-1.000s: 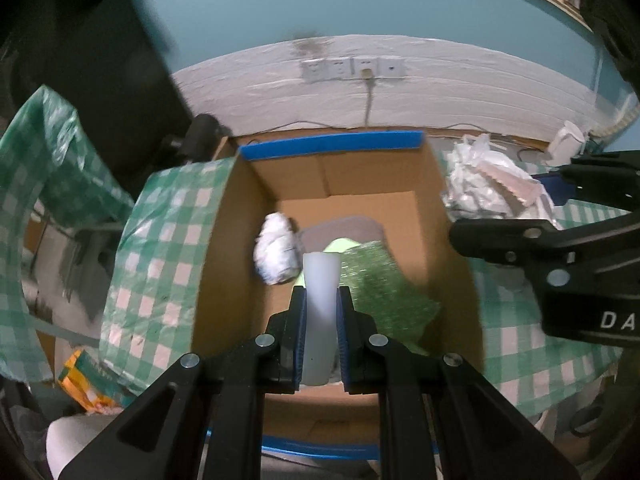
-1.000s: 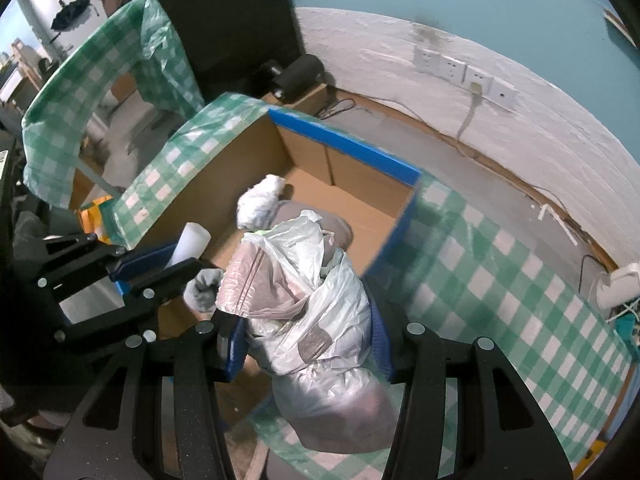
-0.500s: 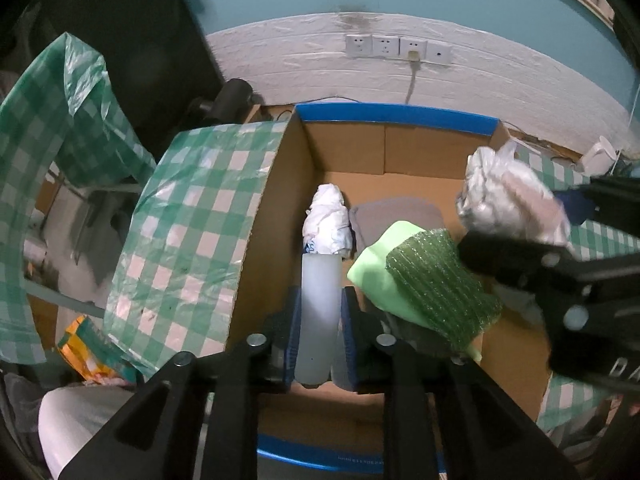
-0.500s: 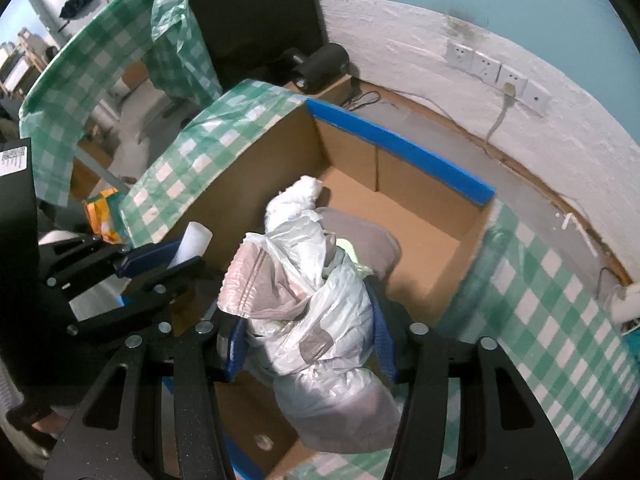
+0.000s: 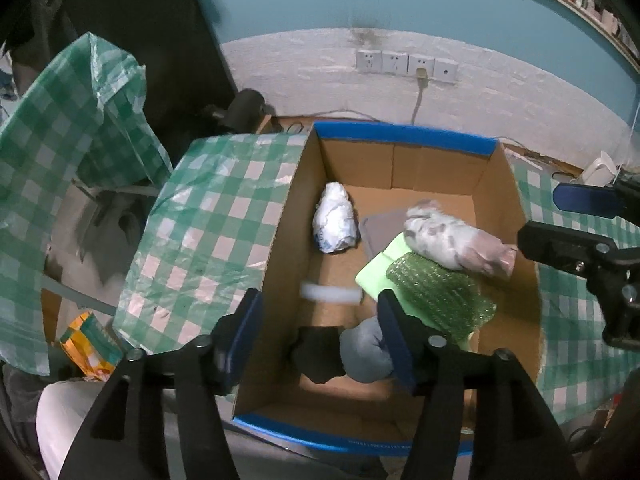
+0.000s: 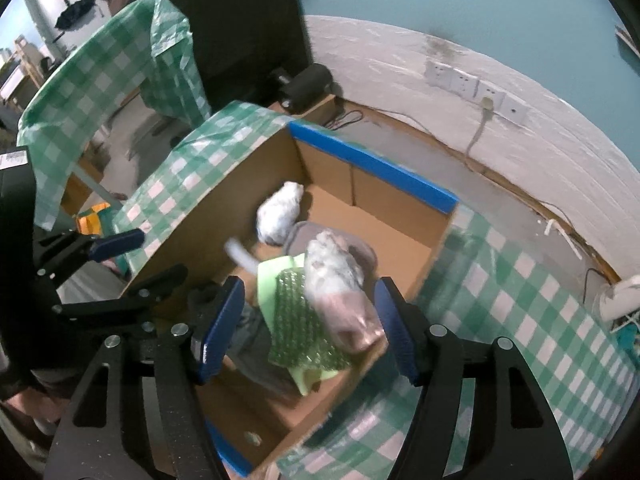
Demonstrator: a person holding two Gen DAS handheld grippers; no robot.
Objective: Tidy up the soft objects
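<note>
So both my claws hover over the cardboard box (image 5: 280,248) since that's where the soft stuff goes. Left gripper (image 5: 320,332) is spread wide, holding nothing; the white foam roll (image 5: 330,294) lies blurry on the box floor near the left wall, right below it. Further in, a crumpled white wad (image 5: 335,224) sits apart. The green bubble wrap (image 5: 436,300) is piled on the right side, with the bagged bundle (image 5: 456,242) resting on top. Right gripper (image 6: 310,328) is also released and empty, straddling that pile.
</note>
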